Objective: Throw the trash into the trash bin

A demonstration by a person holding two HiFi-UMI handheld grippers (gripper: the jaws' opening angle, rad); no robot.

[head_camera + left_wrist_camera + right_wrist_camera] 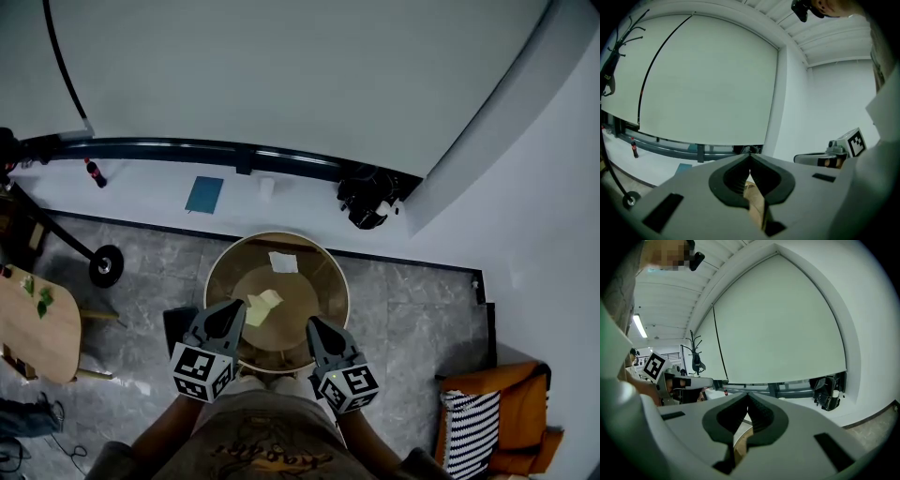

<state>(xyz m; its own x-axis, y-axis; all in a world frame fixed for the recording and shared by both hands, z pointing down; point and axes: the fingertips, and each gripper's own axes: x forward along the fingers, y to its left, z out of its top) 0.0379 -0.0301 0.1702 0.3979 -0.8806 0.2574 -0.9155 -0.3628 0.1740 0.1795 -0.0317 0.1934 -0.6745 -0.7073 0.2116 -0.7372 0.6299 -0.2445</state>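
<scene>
You held left hand-held gripper (232, 315) and right hand-held gripper (318, 330) shut, empty, at bin (338, 272) rim. Paper (264, 306) lay inside. Best you backed off without knocking bin.

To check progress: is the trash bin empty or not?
Not empty. In the head view, a white scrap and a yellowish scrap lie inside the trash bin.

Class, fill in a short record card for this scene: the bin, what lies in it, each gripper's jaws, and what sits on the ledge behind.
Bin: round trash bin on the grey floor, top open
Inside: white scrap; yellow scrap
Left gripper: jaws together, nothing between them, over the bin's near rim
Right gripper: jaws together, nothing between them, over the near rim
Ledge: bottle, blue book, black bag
</scene>
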